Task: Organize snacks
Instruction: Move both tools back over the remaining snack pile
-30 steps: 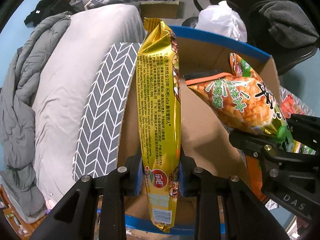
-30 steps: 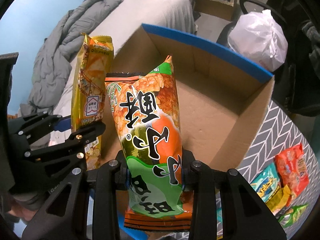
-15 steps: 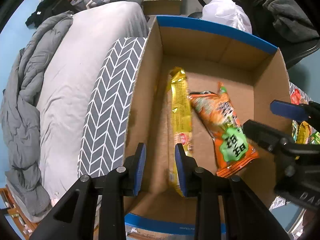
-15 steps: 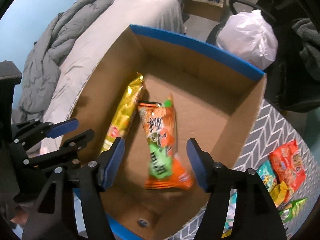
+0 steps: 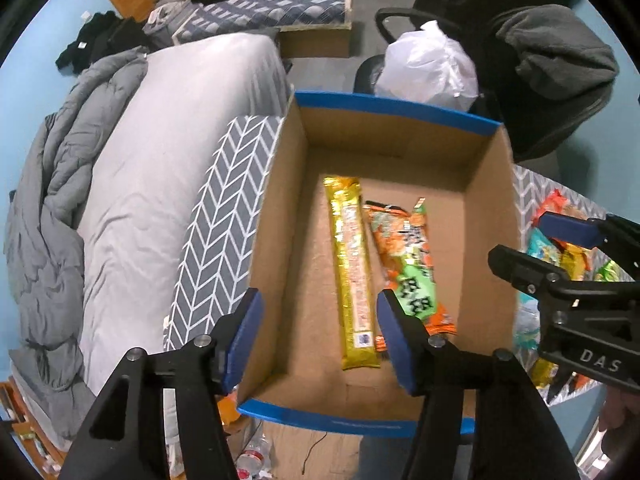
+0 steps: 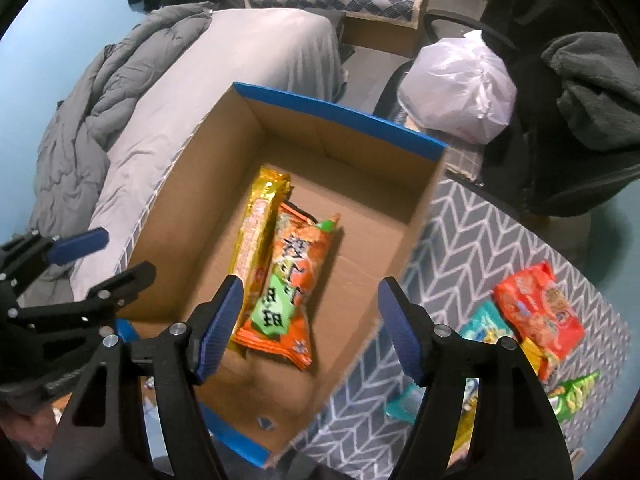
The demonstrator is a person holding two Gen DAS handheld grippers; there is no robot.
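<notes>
Both grippers are seen above the cardboard box [image 5: 280, 208], pointing steeply down into it. At the bottom of the left wrist view the left gripper [image 5: 320, 340] is seen with its jaws opening and nothing held between them; the right gripper [image 6: 310, 328], low in the right wrist view, is likewise opening and empty. Two packets are found on the box floor at the centre of both views: a long yellow packet [image 5: 352, 268] and, just beside it on its right and overlapping its edge in the right wrist view, an orange and green packet [image 5: 412, 264]. That much of the task is judged done. More snacks [image 6: 536, 312] are left outside the box, scattered on the grey patterned cloth [image 6: 472, 248] at the lower right of the right wrist view; a red packet, a blue one and a green one can be made out. Much of the box floor is still uncovered, so the work is judged to be at an early stage.
</notes>
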